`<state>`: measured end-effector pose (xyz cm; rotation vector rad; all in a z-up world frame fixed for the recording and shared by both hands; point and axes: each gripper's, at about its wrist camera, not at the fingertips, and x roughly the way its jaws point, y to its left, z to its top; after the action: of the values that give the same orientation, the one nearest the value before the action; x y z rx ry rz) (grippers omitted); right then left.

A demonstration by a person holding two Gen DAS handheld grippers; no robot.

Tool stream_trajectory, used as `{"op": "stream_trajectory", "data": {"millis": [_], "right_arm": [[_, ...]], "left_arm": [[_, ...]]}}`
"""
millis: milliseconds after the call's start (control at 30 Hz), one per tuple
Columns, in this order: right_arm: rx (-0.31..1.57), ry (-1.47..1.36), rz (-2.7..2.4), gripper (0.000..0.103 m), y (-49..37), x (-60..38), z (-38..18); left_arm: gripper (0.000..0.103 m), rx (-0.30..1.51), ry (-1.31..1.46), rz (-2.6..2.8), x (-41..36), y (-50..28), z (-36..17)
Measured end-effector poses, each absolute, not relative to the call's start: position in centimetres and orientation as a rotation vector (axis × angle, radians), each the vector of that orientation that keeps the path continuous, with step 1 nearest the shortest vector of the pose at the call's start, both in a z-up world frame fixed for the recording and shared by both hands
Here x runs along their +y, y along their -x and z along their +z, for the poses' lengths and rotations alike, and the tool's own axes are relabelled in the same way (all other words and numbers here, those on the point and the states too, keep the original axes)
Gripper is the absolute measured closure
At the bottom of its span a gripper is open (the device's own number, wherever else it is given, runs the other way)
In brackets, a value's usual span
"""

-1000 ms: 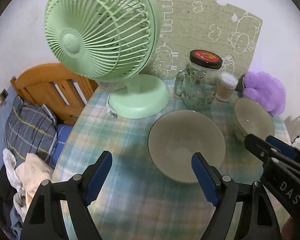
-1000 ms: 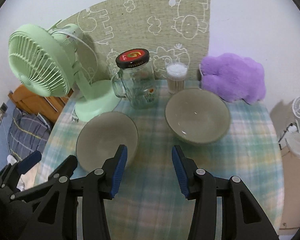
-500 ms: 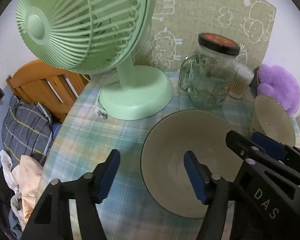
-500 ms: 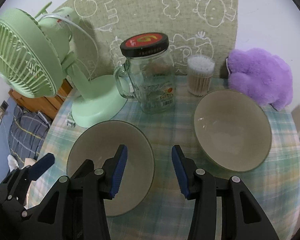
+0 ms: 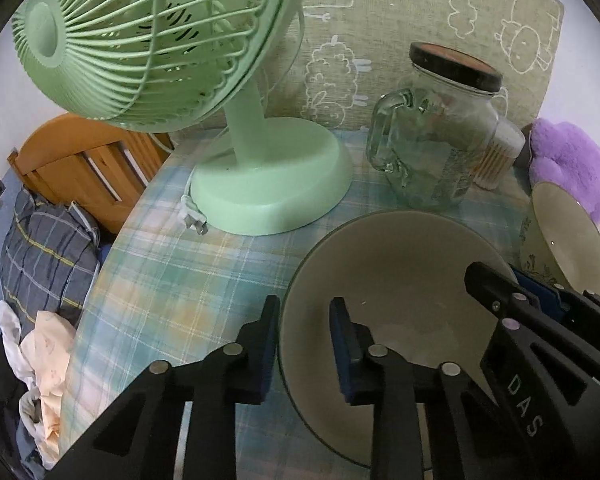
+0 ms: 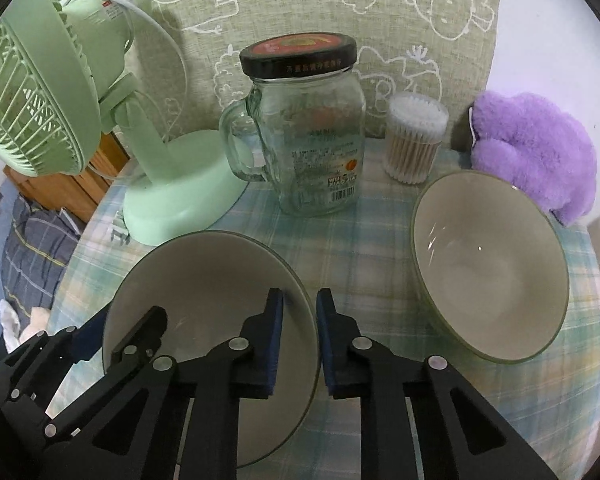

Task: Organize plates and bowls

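Observation:
A shallow grey-green bowl [image 5: 396,264] sits on the plaid tablecloth, also in the right wrist view [image 6: 204,276]. My left gripper [image 5: 304,344] straddles its left rim, one finger outside and one inside, with a gap still showing. My right gripper [image 6: 300,320] straddles its right rim, jaws narrowed close around the edge. A second, deeper bowl [image 6: 488,268] stands free to the right; it also shows at the right edge of the left wrist view [image 5: 568,252].
A green desk fan [image 5: 260,184] stands at the back left with its plug [image 5: 194,220] on the cloth. A lidded glass jar [image 6: 312,136], a cotton-swab tub [image 6: 414,140] and a purple plush [image 6: 536,152] line the back. The table edge drops off left.
Both grippers have moved forward and down to the shallow bowl and narrowed their jaws around opposite sides of its rim.

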<state>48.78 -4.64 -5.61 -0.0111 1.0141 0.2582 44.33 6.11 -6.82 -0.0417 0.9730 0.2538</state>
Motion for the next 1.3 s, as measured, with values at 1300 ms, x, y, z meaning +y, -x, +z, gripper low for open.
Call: {"op": "stream_trajectory", "data": {"millis": [1300], "right_arm": [[1.013,0.029,0.202,0.084,-38.8,-7.2,-0.3]], "left_arm": [[0.081,0.998,0.015,0.187,2.9,-35.8,-2.2]]}}
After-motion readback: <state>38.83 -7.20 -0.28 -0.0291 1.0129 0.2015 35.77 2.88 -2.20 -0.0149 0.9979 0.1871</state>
